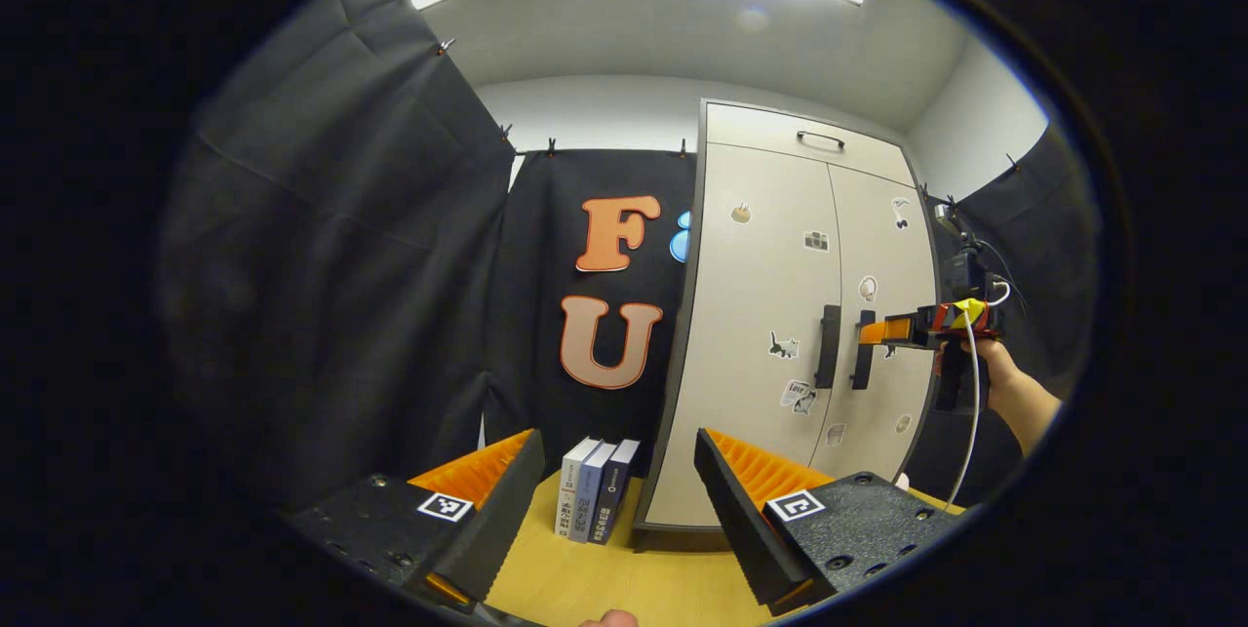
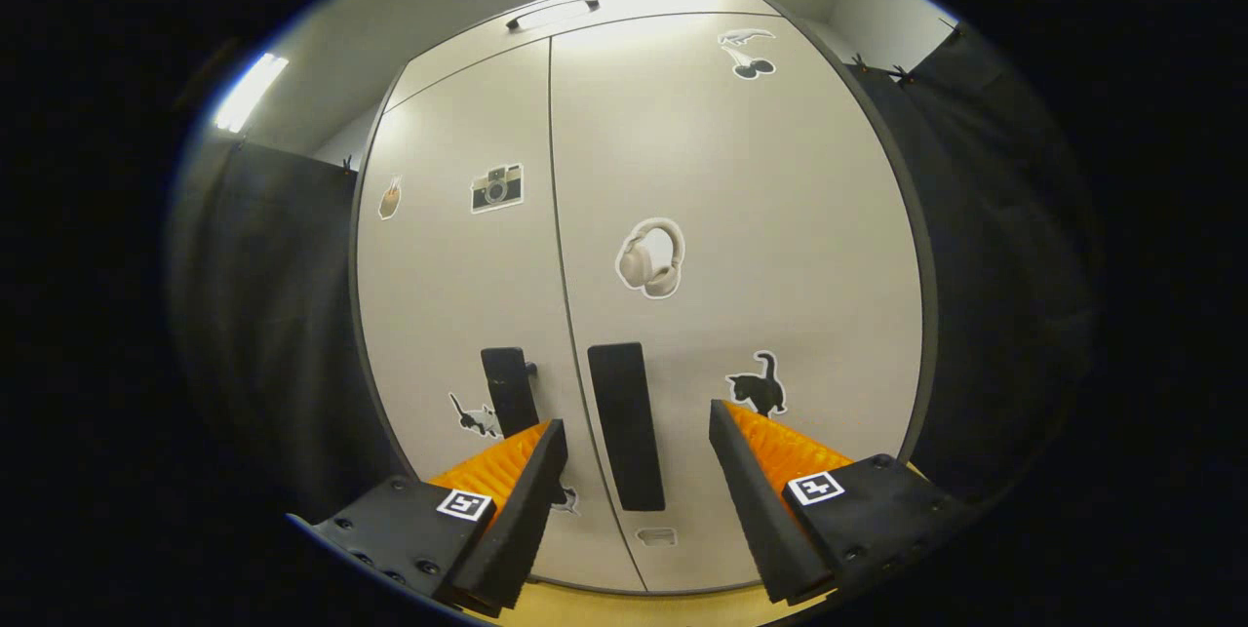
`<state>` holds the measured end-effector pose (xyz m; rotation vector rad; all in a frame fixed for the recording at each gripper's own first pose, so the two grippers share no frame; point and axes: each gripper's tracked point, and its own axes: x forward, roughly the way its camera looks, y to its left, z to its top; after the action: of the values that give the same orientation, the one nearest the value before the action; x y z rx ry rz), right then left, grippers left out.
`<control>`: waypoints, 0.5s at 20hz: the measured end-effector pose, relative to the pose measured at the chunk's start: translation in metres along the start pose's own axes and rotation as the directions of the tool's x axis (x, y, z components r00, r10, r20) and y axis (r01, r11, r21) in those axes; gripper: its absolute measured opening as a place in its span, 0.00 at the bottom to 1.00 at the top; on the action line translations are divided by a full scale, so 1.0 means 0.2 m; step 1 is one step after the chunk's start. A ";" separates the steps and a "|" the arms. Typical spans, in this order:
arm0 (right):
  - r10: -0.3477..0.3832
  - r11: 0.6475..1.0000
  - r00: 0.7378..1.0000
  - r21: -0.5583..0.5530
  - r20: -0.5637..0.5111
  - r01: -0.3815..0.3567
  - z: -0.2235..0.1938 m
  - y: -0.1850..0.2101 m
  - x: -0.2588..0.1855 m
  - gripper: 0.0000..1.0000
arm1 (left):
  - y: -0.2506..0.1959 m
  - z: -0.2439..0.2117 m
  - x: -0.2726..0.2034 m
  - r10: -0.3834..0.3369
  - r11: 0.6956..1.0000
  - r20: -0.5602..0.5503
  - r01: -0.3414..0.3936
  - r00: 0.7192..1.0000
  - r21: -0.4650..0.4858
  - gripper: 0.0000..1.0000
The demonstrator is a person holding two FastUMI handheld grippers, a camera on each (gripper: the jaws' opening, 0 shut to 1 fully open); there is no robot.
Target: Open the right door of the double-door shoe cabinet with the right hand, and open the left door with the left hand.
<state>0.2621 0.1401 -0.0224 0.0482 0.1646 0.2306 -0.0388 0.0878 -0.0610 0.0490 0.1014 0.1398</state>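
Your right gripper (image 2: 629,471) is released, its jaws spread wide, and the right door's handle (image 2: 626,425) stands dead ahead between them, near but not gripped. The left door's handle (image 2: 509,390) sits just left of that, beyond your left fingertip. Both doors, the right door (image 2: 751,247) and the left door (image 2: 458,286), lie flush and closed.

Your left gripper (image 1: 619,490) is also released, jaws wide apart, held well back from the cabinet (image 1: 780,334). From it, the cabinet stands ahead and to the right on the bench (image 1: 604,578), with three books (image 1: 595,489) upright straight ahead, just left of the cabinet's base. Farther right, your hand (image 1: 990,364) holds the right gripper (image 1: 873,331) level, its tips at the right handle (image 1: 864,350).
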 end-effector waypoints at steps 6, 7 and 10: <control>-0.029 0.998 0.999 -0.064 0.020 0.030 -0.01 -0.01 0.15 0.60 | 0.04 -0.03 0.02 0.026 1.000 -0.021 -0.026 0.999 0.009 0.94; -0.033 0.997 0.999 -0.064 0.008 0.033 -0.04 -0.01 0.19 0.60 | 0.04 -0.03 0.02 0.026 1.000 -0.024 -0.025 0.999 0.019 0.94; -0.025 0.994 0.999 -0.108 0.023 0.028 -0.06 0.01 0.20 0.39 | 0.05 -0.03 0.02 0.040 0.998 -0.006 -0.040 0.999 0.041 0.97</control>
<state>0.2978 0.1517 -0.0393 -0.0589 0.1308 0.2120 -0.0372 0.0975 -0.0662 0.0911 0.1105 0.1779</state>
